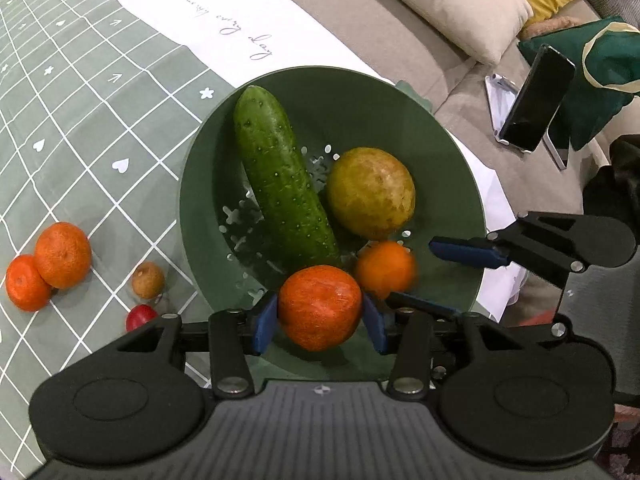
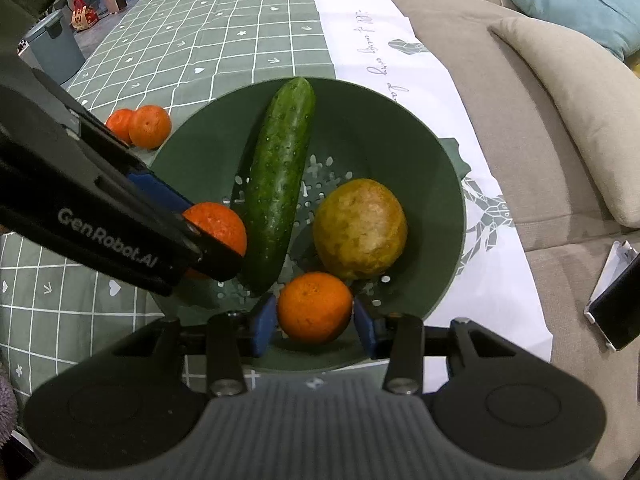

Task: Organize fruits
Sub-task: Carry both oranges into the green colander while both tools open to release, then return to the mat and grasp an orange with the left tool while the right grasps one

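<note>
In the green bowl (image 1: 460,168), at the edge of the checked cloth (image 1: 80,120), we see a cucumber (image 1: 280,184) lying lengthwise with its far end up against the wall. A yellow-green fruit (image 1: 370,192) sits just beside it on the pierced bottom.

Our left gripper (image 1: 320,314) points steeply down over the near part of the bowl. The first orange (image 1: 318,308) sits between its blue pads (image 1: 264,322). The pads stand right at the peel with only a sliver of gap, so we read the fingers as released.

Our right gripper (image 2: 315,316) hangs over the bowl just beside the left one. The second orange (image 2: 314,308) lies between its pads (image 2: 264,322), low in the bowl, near the cucumber's end and the yellow-green fruit. A narrow gap shows on either side, so these fingers are loose too. In the left view this orange is blurred while the fingers around it are sharp.

Outside the bowl, on the cloth, two more oranges (image 1: 62,254) touch each other. Nearer the bowl lie a small brown fruit (image 1: 148,280) and a red one (image 1: 140,316), partly hidden by the gripper. A phone (image 1: 536,100) leans on a stand on the sofa.
</note>
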Available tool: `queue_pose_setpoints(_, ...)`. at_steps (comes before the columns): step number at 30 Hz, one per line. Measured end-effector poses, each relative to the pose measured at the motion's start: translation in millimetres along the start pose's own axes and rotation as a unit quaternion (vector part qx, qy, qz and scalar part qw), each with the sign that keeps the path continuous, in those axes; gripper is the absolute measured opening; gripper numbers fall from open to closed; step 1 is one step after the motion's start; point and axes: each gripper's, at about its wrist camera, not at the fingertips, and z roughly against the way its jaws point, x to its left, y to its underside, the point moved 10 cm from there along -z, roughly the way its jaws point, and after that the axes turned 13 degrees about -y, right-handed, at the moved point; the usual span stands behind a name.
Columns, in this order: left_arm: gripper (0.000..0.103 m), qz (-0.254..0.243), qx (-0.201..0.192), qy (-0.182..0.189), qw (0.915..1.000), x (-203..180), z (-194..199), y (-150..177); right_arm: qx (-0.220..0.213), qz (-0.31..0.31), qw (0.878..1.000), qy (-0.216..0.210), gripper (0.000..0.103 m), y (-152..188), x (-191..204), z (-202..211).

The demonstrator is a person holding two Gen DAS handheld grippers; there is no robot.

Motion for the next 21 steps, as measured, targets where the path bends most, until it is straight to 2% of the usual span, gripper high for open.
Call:
queue_pose_setpoints(2, 0.06, 0.002, -0.004, 0.005, 1.0, 1, 3, 0, 0.0, 0.0, 1.0, 0.001, 0.045, -1, 0, 1)
queue_pose_setpoints(5, 0.065, 0.007, -0.019, 0.009, 0.9998, 2, 14, -1, -0.002, 0.004, 1.0, 0.012, 0.053, -3, 1, 5)
queue_pose_setpoints(10, 0.065, 0.002, -0.064, 0.014, 0.9978, 9, 45, 1, -0.026, -0.001, 0.999, 0.026, 0.054, -10, 6, 20)
queue_pose_setpoints(13, 0.065, 0.006, -0.094, -0.009, 0.9955, 24, 63, 4, -0.058, -0.013, 0.997, 0.041, 0.057, -15, 10, 34)
queue_pose_setpoints(15, 0.065, 0.012, -0.109, -0.029, 0.9935, 38, 72, 8, -0.085, -0.023, 0.995, 0.045, 0.068, -19, 15, 43)
queue_pose_setpoints(19, 0.065, 0.019, -0.147, -0.075, 0.9861, 70, 90, 15, -0.137, -0.04, 0.989, 0.031, 0.071, -30, 35, 55)
queue_pose_setpoints(21, 0.065, 0.021, -0.162, -0.096, 0.9819, 84, 97, 20, -0.157, -0.046, 0.986, 0.022, 0.08, -35, 47, 58)
